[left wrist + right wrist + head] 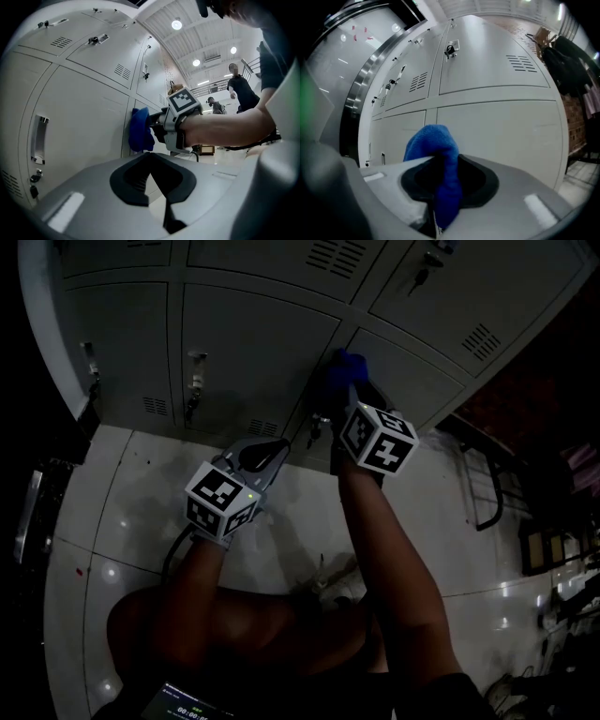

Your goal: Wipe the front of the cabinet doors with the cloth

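A bright blue, soft cloth (436,159), bunched into a rounded lump, is clamped between the jaws of the right gripper (440,187). A fold pokes out ahead of the jaws and a strip hangs down through them. In the head view the cloth sits at about 1 o'clock. In the left gripper view it is pressed flat against the pale grey metal cabinet doors (253,343), close to a vertical seam between two doors. The doors have small vent slots and lock handles.

The person's right forearm (394,559) reaches straight forward from 5 o'clock. The black-and-white marker cube (379,439) faces up, and the gripper is pointed into the door front.

The left gripper (272,454) hangs lower, just left of centre, with its nose angled towards 1 o'clock. It is held apart from the doors, above the glossy white tiled floor (131,521). Its jaws are closed together with nothing between them. The two grippers are near each other but not touching.
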The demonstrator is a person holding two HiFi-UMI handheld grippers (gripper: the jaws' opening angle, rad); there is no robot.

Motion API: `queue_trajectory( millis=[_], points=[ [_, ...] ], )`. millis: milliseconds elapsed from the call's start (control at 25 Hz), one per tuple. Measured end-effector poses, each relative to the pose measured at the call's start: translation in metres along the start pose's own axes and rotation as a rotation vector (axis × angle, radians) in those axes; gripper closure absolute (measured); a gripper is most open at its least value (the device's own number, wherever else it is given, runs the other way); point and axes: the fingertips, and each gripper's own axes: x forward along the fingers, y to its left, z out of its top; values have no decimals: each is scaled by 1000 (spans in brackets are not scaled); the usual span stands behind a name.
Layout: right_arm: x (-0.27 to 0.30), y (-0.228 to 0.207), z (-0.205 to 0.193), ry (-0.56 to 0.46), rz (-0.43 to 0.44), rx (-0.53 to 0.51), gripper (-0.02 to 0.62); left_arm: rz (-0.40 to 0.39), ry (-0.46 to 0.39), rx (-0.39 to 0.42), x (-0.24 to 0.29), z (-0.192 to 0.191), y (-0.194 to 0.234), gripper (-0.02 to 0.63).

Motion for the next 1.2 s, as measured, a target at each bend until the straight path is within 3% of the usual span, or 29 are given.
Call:
queue_trajectory(
  millis=[200,400,1200],
  points=[
    [4,-3,-2,0,3,-19,518,-5,-4,2,-1,1,0,606],
    [-8,-38,-4,7,-35,-4,518,-7,6,11,0,-3,-1,606],
    [-79,-231,-16,44,-354,13,518,-14,49,31,6,-13,-4,606]
  ],
)
